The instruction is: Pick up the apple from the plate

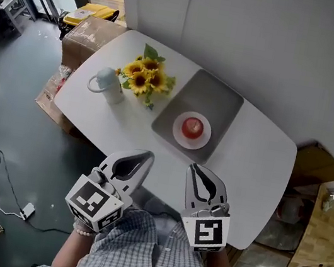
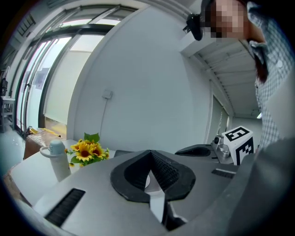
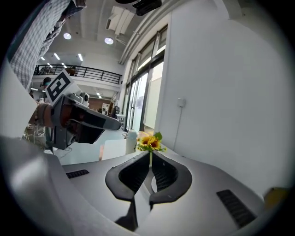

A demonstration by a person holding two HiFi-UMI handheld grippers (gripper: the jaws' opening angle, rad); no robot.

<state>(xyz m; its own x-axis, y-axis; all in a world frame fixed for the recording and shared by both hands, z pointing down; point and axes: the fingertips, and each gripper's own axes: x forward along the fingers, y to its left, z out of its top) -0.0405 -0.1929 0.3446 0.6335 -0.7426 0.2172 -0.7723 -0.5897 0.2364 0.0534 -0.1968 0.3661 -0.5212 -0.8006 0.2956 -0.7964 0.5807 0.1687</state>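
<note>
**Ahead of the closed jaws, apple [image 1: 192, 127] on plate [image 1: 176, 136]**

Beyond the right gripper [image 1: 194, 166], apart from its tips, the apple sat on the plate, atop a grey tray [image 1: 215, 96]. Right gripper and left gripper [image 1: 144, 155] each had jaws pressed together, holding nothing. Sunflowers [image 1: 144, 76] stood beyond the left gripper.

Red apple [image 1: 192, 127], yellow sunflowers [image 1: 144, 76]

- Head view's bright and even, soft shadows under things on the bench [image 1: 253, 151].
- Daylight floods through the windows [image 2: 55, 83], blown out white.
- Both gripper views bend hard, corners gone black.
- Ceiling lamps [image 3: 109, 40] glare in the right gripper view; near foreground perhaps slightly soft.
</note>
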